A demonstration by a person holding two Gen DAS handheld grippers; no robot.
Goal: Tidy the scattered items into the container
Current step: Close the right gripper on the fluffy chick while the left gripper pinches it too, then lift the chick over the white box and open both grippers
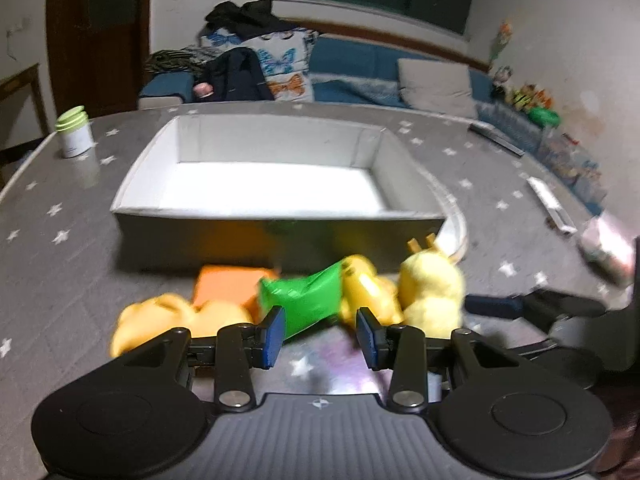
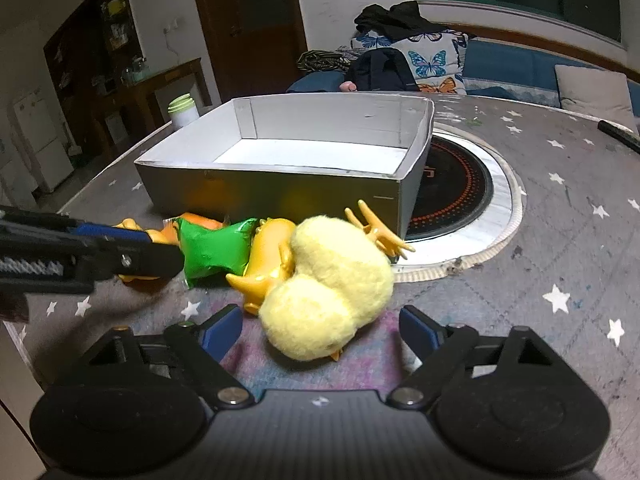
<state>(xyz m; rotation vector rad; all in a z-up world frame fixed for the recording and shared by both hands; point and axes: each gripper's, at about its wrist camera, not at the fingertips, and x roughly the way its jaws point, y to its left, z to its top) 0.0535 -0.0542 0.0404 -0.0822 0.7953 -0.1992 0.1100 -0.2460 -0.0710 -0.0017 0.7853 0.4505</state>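
A grey open box (image 1: pixel 276 216) with a white floor stands mid-table. In front of it lie an orange-yellow toy (image 1: pixel 160 316), an orange packet (image 1: pixel 230 284), a green packet (image 1: pixel 308 300), a golden plastic toy (image 1: pixel 368 288) and a fluffy yellow chick (image 1: pixel 432 292). My left gripper (image 1: pixel 320 334) is open just short of the green packet (image 2: pixel 212 248). My right gripper (image 2: pixel 320 328) is open, its blue pads either side of the chick (image 2: pixel 328 288), not touching it. The left gripper (image 2: pixel 160 250) shows from the side at the left. The box (image 2: pixel 260 188) holds nothing.
A round induction hob (image 2: pixel 452 184) is set into the star-patterned tablecloth, partly under the box's right corner. A white jar with a green lid (image 1: pixel 74 136) stands at the far left. White and dark sticks (image 1: pixel 550 204) lie at the right edge. A sofa sits behind.
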